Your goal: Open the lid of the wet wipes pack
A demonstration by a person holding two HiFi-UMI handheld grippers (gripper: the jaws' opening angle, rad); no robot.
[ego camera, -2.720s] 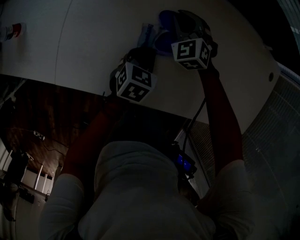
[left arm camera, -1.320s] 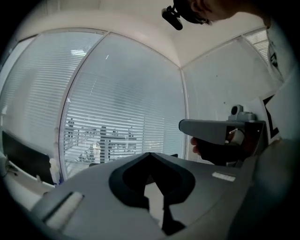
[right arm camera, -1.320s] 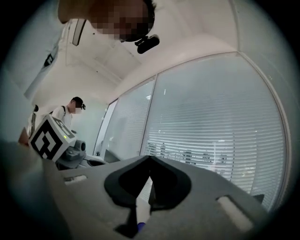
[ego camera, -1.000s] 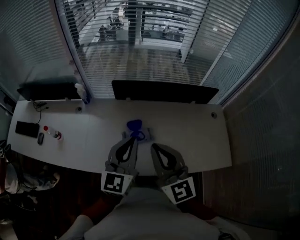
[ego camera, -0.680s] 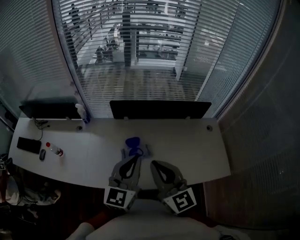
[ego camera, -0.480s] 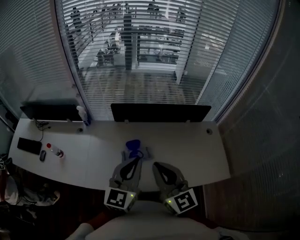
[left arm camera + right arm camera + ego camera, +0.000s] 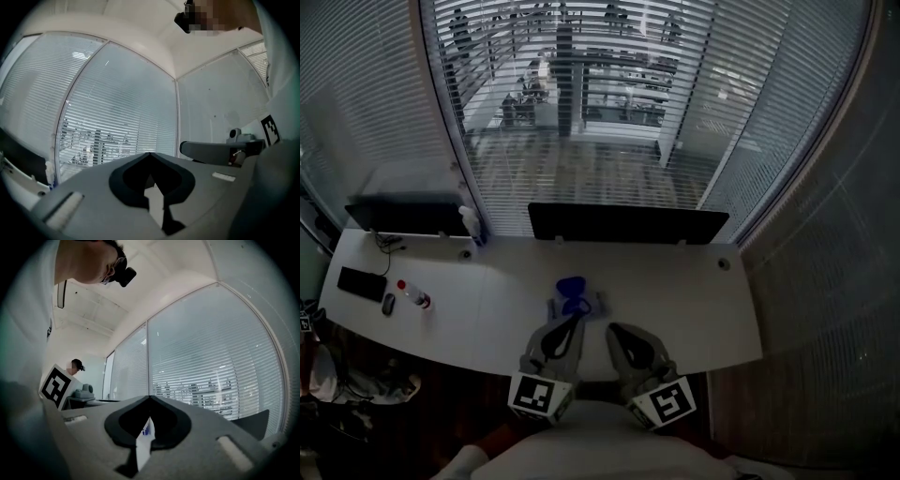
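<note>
Pack [image 7: 573, 305] lies flat on the desk [image 7: 694, 300], mid-width, nearer the front edge, just beyond both gripper tips. Blue lid [image 7: 572, 284] sits at its far end. It looks raised, but it's too small in head view to tell if it's fully open.

L gripper [image 7: 573, 321] points at the pack, tip at or v. near its near edge; can't tell if they touch. Its jaws are together w/ nothing between. R gripper [image 7: 612, 330] lies just beside it, a bit short of the pack, jaws also together and empty. In the R gripper view a white sliver w/ blue print shows thru the slot under the tips, prob. the pack.

Risks, as I judge them:
- Pack is soft, light and unheld. A pull on the lid w/o the other gripper pinning it would prob. lift or drag the whole pack.
- Front edge is close, so a drag toward the person could take the pack off the desk.
- Jaws pressed together can't pinch a tab, and a nudge would only push the pack away.
- A lid that isn't past its hinge stop may fall back.

The desk is white and long, mostly bare. At the far edge stand a dark screen [image 7: 628, 225] and a 2nd one [image 7: 403, 216] at far L. There's a small bottle [image 7: 414, 294] and a dark flat item [image 7: 361, 282] on the L end. Slatted blinds [image 7: 581, 94] cover the glass walls behind and to both sides.
</note>
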